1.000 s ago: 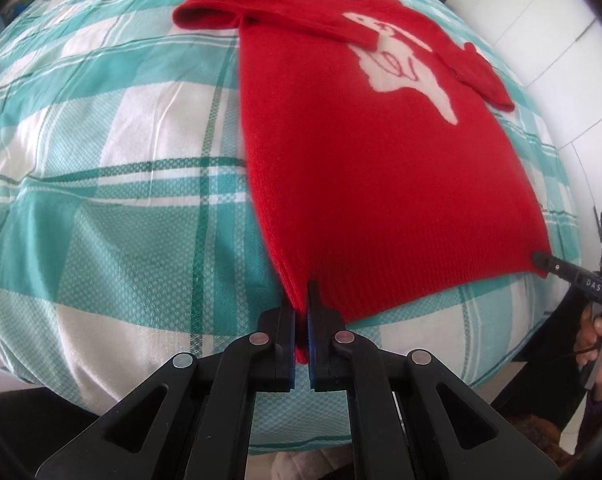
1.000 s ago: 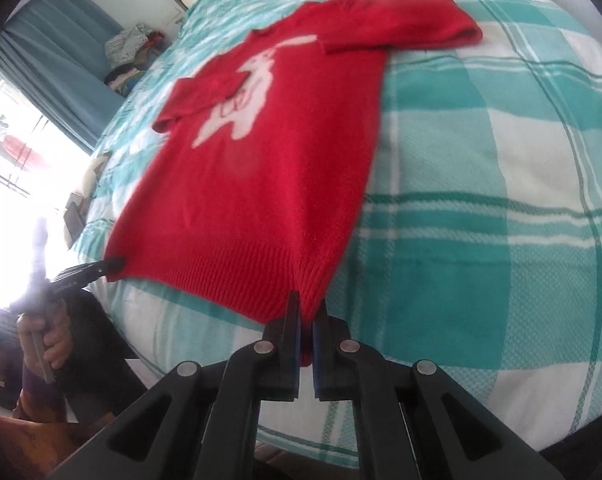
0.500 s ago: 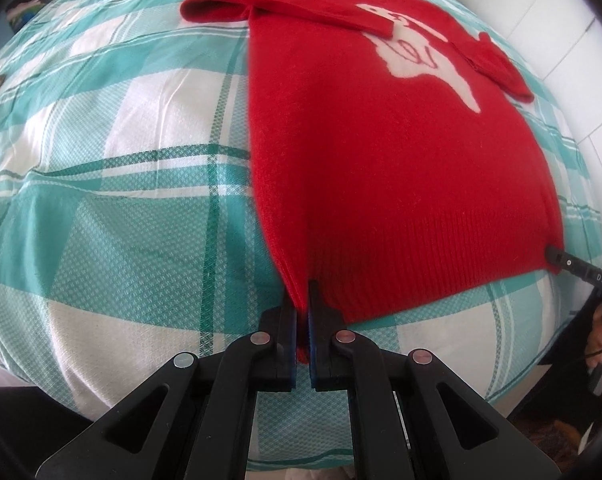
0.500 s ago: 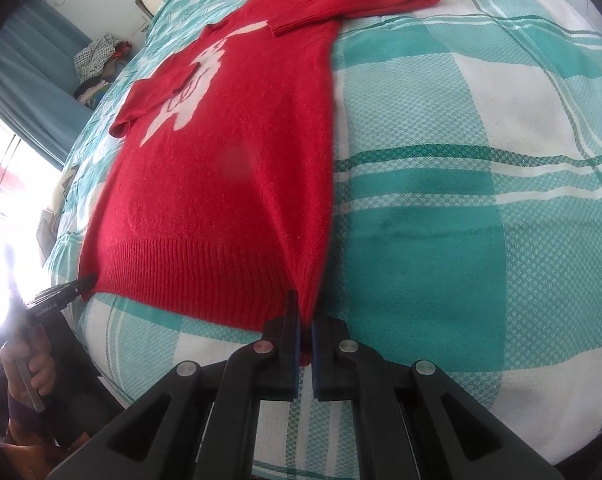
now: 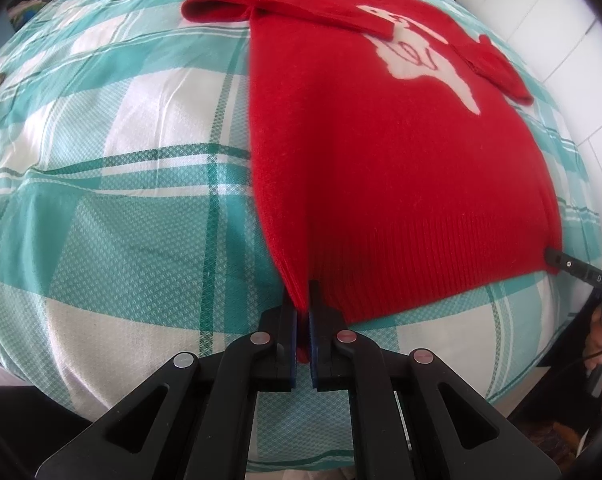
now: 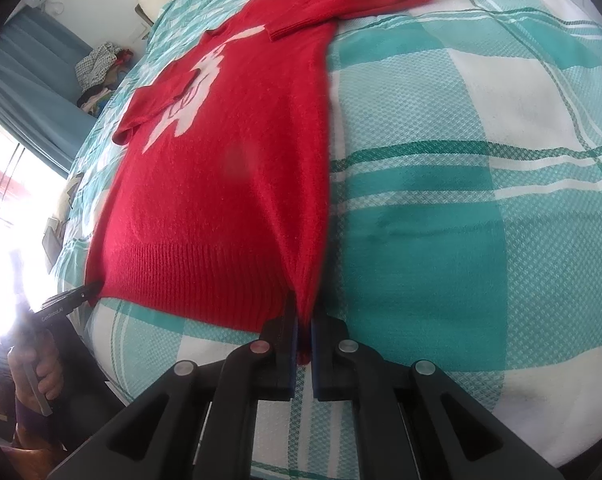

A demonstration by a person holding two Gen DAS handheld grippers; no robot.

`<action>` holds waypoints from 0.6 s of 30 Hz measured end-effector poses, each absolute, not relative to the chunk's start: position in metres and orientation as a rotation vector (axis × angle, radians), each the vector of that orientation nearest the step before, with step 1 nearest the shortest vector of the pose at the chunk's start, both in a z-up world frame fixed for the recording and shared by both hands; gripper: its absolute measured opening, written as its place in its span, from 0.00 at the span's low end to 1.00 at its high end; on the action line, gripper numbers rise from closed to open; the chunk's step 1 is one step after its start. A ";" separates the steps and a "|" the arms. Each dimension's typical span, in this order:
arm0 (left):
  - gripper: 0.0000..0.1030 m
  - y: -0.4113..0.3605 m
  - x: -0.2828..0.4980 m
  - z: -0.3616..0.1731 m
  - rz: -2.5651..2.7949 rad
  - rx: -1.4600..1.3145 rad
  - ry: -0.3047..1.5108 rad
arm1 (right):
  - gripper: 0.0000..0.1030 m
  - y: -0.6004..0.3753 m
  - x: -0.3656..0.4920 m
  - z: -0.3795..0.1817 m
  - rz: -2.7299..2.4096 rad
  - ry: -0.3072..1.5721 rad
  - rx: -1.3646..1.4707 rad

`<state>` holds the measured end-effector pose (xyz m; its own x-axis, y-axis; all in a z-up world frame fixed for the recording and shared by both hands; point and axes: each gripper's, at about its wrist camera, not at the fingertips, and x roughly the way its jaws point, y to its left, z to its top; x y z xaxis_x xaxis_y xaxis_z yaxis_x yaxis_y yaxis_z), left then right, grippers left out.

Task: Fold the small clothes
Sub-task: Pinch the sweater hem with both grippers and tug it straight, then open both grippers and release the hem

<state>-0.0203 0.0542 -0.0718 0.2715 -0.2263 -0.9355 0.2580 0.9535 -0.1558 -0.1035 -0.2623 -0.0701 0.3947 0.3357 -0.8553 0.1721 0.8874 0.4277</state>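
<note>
A small red sweater (image 5: 381,152) with a white animal figure lies flat on a teal and white checked bedspread (image 5: 121,200), both sleeves folded across its chest. My left gripper (image 5: 303,308) is shut on the left corner of the ribbed hem. My right gripper (image 6: 304,316) is shut on the other hem corner; the sweater (image 6: 229,168) stretches away from it. Each gripper shows in the other's view, the right gripper (image 5: 557,258) at the far hem corner and the left gripper (image 6: 89,290) at the left.
The bedspread (image 6: 461,200) covers the whole bed. A pile of clothes (image 6: 101,64) sits beyond the bed by a blue curtain (image 6: 29,80). A white wall (image 5: 541,12) runs along the bed's right side. The bed's near edge is just below the grippers.
Both grippers have moved forward over the bed with the hem corners held, so the sweater fills more of each view. Both stay shut.
</note>
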 end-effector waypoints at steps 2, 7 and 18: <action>0.06 0.055 -0.021 -0.070 -0.326 0.029 1.251 | 0.03 -0.262 -0.103 -0.069 0.110 1.173 0.500; 0.13 0.061 -0.024 -0.064 -0.332 -0.003 1.247 | 0.06 -0.261 -0.104 -0.067 0.109 1.182 0.484; 0.79 0.086 -0.038 0.036 -0.309 -0.055 1.058 | 0.41 -0.302 -0.120 0.014 -0.085 1.168 0.144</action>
<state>-0.0380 0.0857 0.0362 0.4519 -0.2763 -0.8482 0.2241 0.9555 -0.1919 -0.1204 -0.3020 0.0139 0.3906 0.0079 -0.9205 0.1418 0.9875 0.0686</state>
